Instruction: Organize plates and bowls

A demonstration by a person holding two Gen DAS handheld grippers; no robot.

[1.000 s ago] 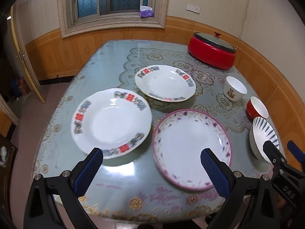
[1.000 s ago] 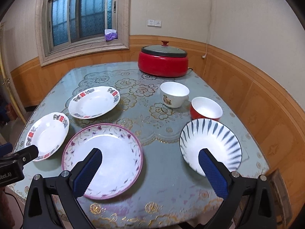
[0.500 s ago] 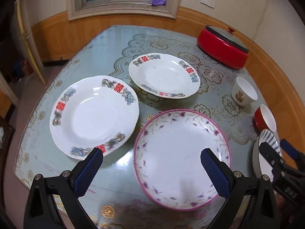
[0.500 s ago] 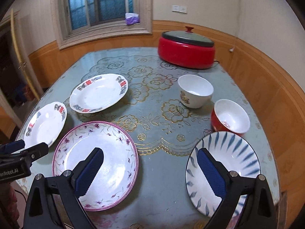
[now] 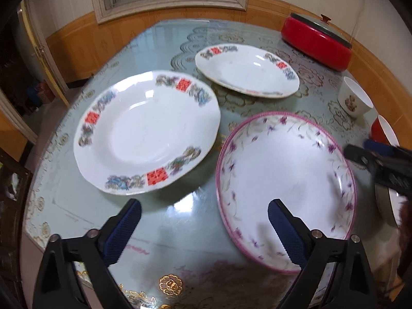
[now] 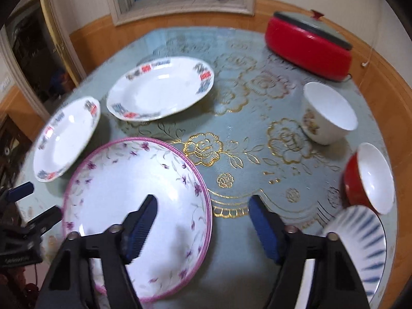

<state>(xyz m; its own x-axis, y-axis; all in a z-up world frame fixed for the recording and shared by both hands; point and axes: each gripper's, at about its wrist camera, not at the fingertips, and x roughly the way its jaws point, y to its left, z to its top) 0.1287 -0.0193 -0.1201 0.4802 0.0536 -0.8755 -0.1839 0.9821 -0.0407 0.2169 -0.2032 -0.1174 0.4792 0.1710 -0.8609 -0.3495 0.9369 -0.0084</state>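
Note:
A pink-rimmed floral plate (image 5: 285, 175) lies at the table's near edge; it also shows in the right wrist view (image 6: 134, 193). Two white plates with red and blue patterns lie beyond it: a near one (image 5: 146, 131) (image 6: 64, 139) and a far one (image 5: 247, 70) (image 6: 159, 87). A white bowl (image 6: 329, 113), a red bowl (image 6: 368, 180) and a blue-striped bowl (image 6: 360, 244) stand on the right. My left gripper (image 5: 203, 221) is open above the gap between the near white plate and the floral plate. My right gripper (image 6: 203, 221) is open over the floral plate's right rim.
A red lidded electric pot (image 6: 309, 43) stands at the table's far right. The table (image 6: 231, 154) has a glass top over a gold-flowered cloth. Wood-panelled walls close in behind and to the right. A doorway (image 5: 23, 82) opens on the left.
Both grippers have moved forward and down toward the table. The right gripper has shifted left from the striped bowl toward the floral plate, its fingers a little closer together. The dishes have not moved.

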